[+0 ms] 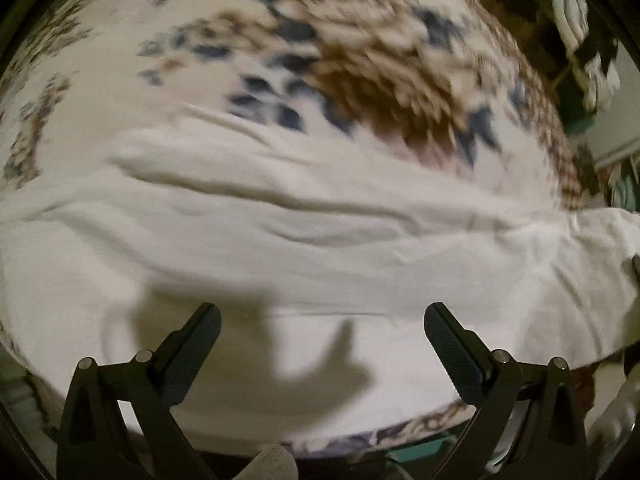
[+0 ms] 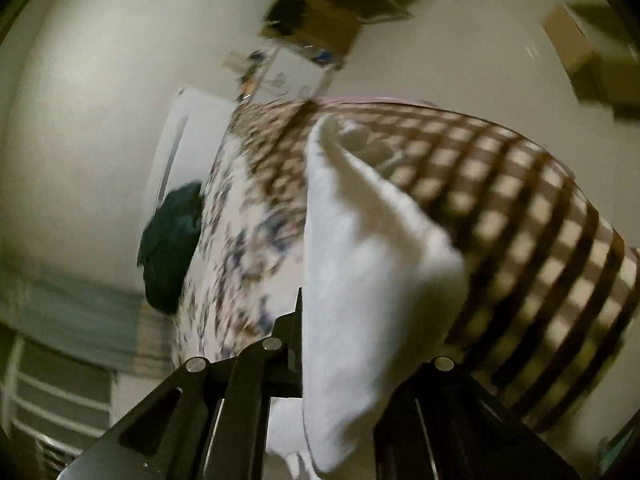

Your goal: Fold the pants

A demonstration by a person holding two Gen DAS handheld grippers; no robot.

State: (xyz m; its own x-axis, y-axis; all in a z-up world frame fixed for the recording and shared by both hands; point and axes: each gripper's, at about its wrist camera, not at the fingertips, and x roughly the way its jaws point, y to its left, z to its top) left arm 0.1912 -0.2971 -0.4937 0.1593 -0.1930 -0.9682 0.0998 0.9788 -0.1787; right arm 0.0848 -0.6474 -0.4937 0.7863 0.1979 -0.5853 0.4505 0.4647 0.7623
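A: How far along?
B: Barely begun. The white pants (image 1: pixel 320 248) lie spread on the patterned bedspread (image 1: pixel 360 72); right claw (image 2: pixel 320 340) grips 1 end, left claw (image 1: pixel 322 320) released above.

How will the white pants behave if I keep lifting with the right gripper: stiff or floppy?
Probably floppy: the pants drape and sag from the right gripper, which is shut on them. On the patterned blanket they lie in soft wrinkles, so they look light. They may drag rather than slide, while the left gripper is open.
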